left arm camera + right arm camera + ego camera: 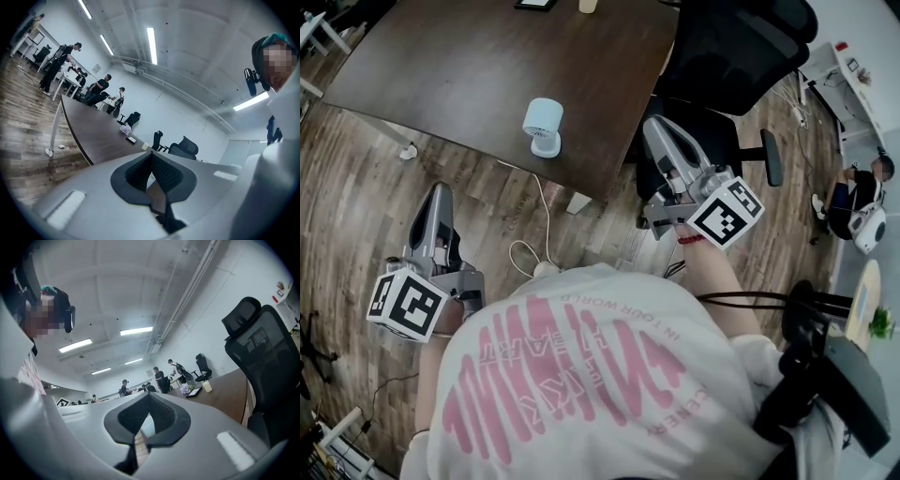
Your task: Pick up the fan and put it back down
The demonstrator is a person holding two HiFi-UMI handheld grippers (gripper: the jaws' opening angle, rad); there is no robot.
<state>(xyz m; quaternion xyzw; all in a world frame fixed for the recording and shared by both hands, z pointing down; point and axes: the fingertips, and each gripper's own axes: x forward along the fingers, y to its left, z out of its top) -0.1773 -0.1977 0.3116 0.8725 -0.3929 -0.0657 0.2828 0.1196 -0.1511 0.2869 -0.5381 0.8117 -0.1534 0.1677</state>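
Note:
A small pale-blue desk fan (543,126) stands upright on the dark brown table (459,66), close to its near edge. My left gripper (439,191) is low at the left over the wooden floor, short of the table. Its jaws meet at the tip in the left gripper view (151,154), with nothing held. My right gripper (657,126) is raised to the right of the fan, over the table's corner by the chair. It is apart from the fan. The right gripper view shows that gripper (149,394) shut and empty.
A black office chair (733,56) stands just right of the table. A white cable with a plug block (541,267) lies on the floor below the table edge. A cup (588,5) and a dark flat device (534,4) sit at the table's far side. People (57,64) stand at distant desks.

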